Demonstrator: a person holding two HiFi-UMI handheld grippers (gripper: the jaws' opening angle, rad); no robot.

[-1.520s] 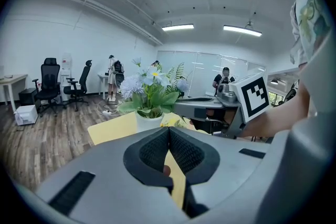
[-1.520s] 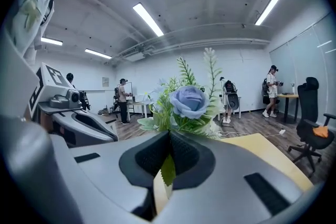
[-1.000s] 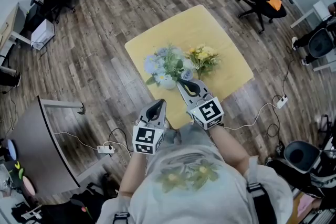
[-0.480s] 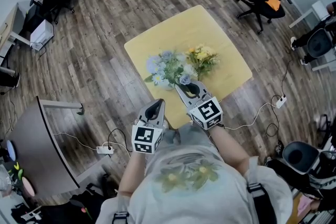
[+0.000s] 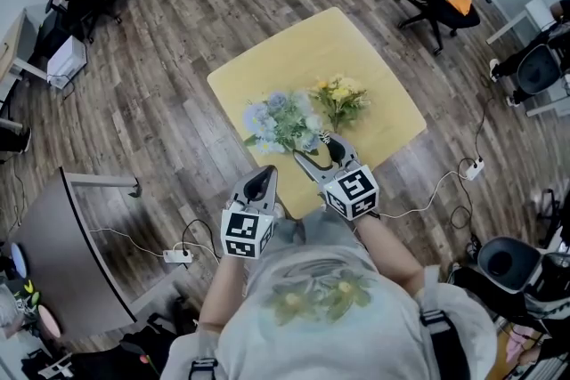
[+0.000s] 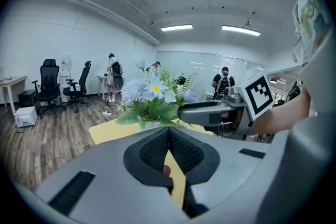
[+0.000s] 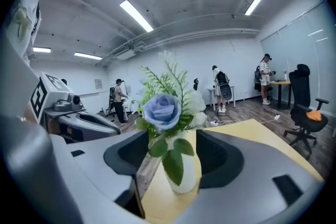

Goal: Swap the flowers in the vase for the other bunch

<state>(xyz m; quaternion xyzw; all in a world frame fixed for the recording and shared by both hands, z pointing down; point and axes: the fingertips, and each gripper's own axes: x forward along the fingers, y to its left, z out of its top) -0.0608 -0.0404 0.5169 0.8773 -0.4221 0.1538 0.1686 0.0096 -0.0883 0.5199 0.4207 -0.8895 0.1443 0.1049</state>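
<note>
The right gripper (image 5: 313, 149) reaches over the near edge of the yellow tabletop (image 5: 294, 49). Its jaws are opening and stand wide apart. The white vase (image 7: 186, 173) stands upright on the tabletop between them. In the right gripper view the left jaw is clear of the vase, with a gap showing. The right jaw sits just beside the vase wall, and no pad presses on it. The blue bunch (image 5: 278, 118) rises out of the vase, with one blue rose (image 7: 161, 110) and green leaves directly above the gap between the jaws. In the head view the bunch spreads ahead of the fingertips and a little to their left, hiding the vase.

The yellow bunch (image 5: 338, 98) is on the tabletop beyond the right gripper's tips, slightly to their right and close beside the blue bunch. Neither gripper touches it.

The left gripper (image 5: 261, 180) hangs at the near edge of the tabletop, to the left of the right gripper and further back. Its jaws are pressed together and hold nothing. In the left gripper view the blue bunch is ahead of and above the closed tips, and the right gripper reaches in at the right.
</note>
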